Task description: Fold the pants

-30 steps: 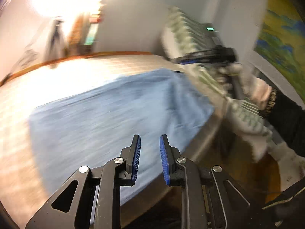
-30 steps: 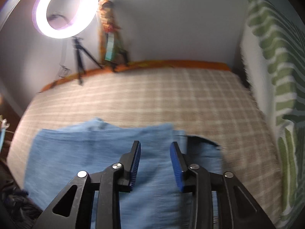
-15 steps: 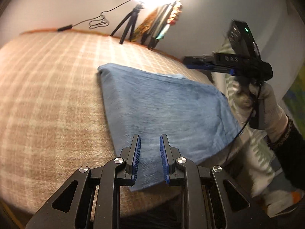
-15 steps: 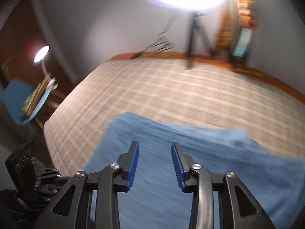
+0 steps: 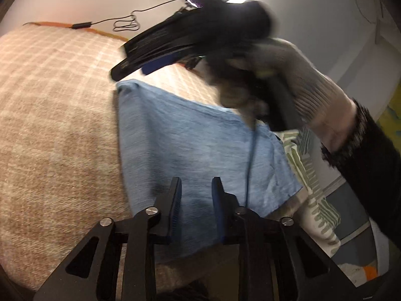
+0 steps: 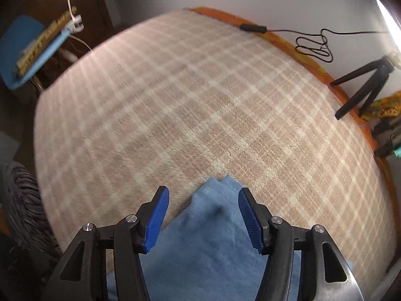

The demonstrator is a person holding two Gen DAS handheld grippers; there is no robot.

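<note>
The left gripper hangs with its jaws a narrow gap apart, holding nothing, over the near edge of the folded blue pants. The pants lie flat on the plaid blanket at the bed's near edge. The right gripper, jaws spread wide and empty, is poised above the pants' far corner. Farther off, a black tripod stands at the bed's far edge.

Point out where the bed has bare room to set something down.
Bare plaid blanket stretches from the blue pants corner to the orange edge and left edge. Crowded: the tripod and cable side, and around the right gripper.
</note>
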